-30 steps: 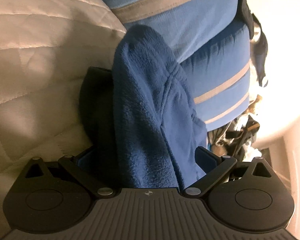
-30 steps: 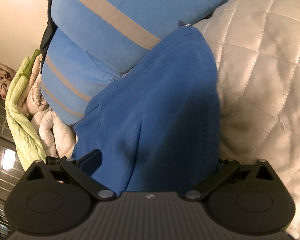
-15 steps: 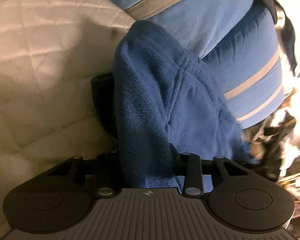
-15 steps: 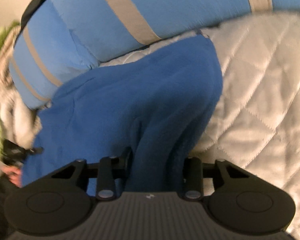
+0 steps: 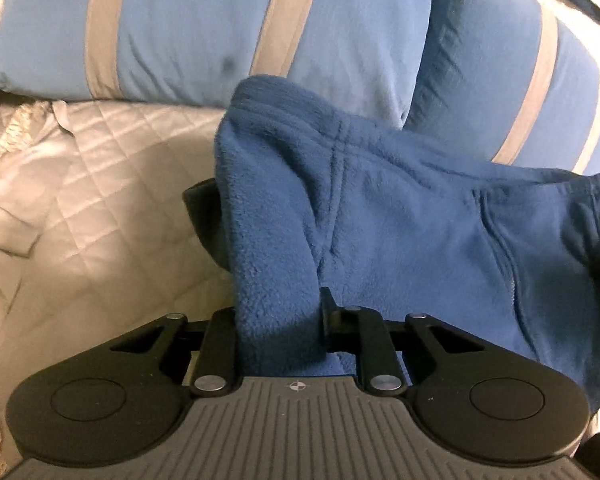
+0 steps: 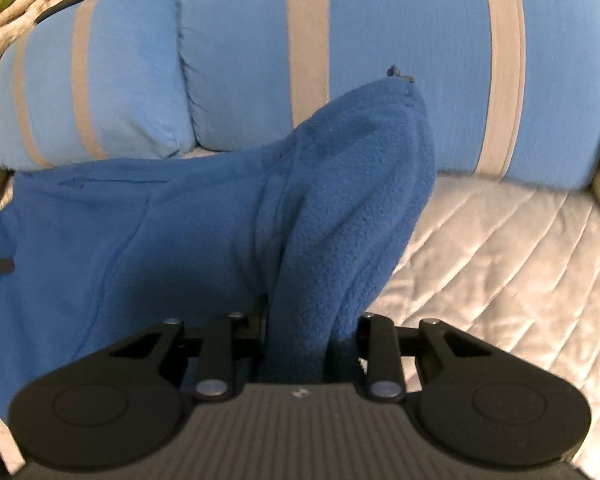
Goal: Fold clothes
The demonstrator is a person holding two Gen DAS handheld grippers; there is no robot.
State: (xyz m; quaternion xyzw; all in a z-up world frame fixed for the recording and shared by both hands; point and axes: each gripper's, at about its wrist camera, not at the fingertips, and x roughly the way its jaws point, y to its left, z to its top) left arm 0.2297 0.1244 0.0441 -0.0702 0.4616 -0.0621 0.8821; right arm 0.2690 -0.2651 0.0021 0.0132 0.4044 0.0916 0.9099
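**Both tongs clamp blue fleece above the quilted bed**

Where the pale quilted bed (image 5: 100, 200) spreads under everything, 2 light-blue pillows (image 6: 400, 60) with grey stripes lie side by side along its far edge. Next in size, the dark-blue fleece garment (image 5: 400, 220) hangs bunched in front of the pillows, stretched between the 2 tools, its ribbed hem uppermost in the left view. A dark piece of cloth (image 5: 204, 216) shows just behind its left edge. The left tongs (image 5: 278, 320) have just been closing and now pinch a fold of the fleece. The right tongs (image 6: 308, 336) have likewise just been closing and grip another thick fold.
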